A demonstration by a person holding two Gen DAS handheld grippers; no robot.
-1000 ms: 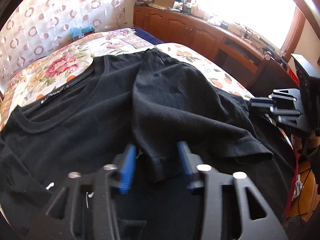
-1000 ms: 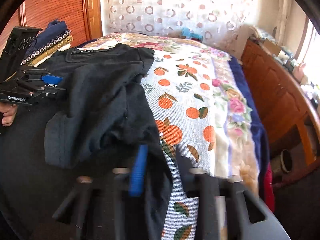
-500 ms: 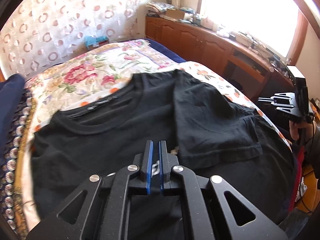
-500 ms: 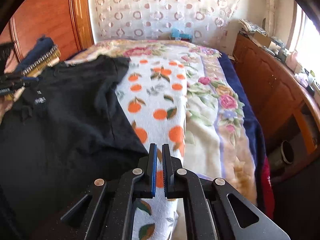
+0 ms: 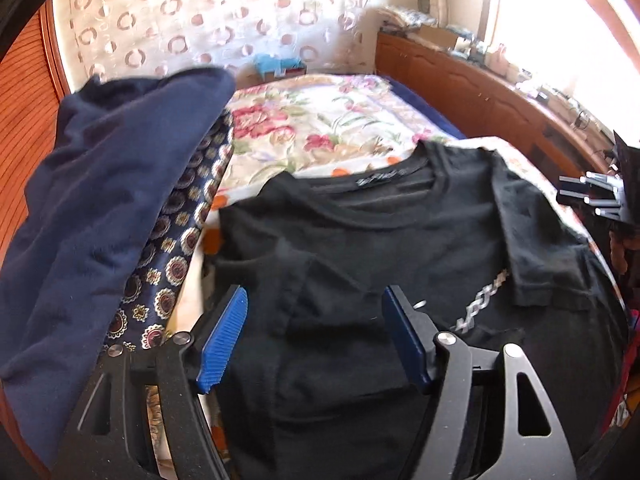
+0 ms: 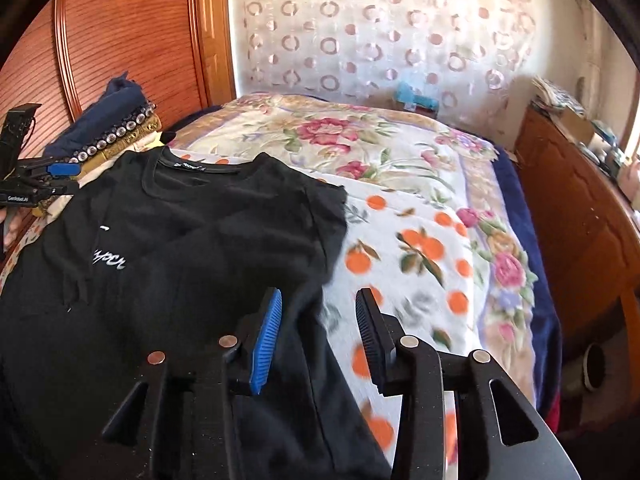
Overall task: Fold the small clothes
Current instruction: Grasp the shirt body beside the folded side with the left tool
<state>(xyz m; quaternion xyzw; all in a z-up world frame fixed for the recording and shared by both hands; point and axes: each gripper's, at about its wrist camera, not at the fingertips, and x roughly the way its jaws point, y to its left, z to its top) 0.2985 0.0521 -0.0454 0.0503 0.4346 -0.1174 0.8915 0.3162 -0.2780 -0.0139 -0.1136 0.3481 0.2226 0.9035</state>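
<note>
Left claw (image 5: 314, 336) just opened above soft black T-shirt (image 5: 380, 240).

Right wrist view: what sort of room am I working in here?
Most likely a bedroom. The black T-shirt lies on a bed with a flowered blanket, a wooden headboard stands behind it, and a patterned curtain hangs beyond.

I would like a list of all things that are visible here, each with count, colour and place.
T-shirt: one, black, spread on the bed, both sleeves folded inward.
Bedspread: one, white with flowers and oranges, under the T-shirt.
Clothes pile: one, navy and patterned, left of the T-shirt.
Curtain: one, white with rings, behind the bed.
Cabinet: one, brown wood, along the window.
Left tongs: open, empty, over the T-shirt.
Right tongs: open, empty, over the T-shirt's edge.
</note>
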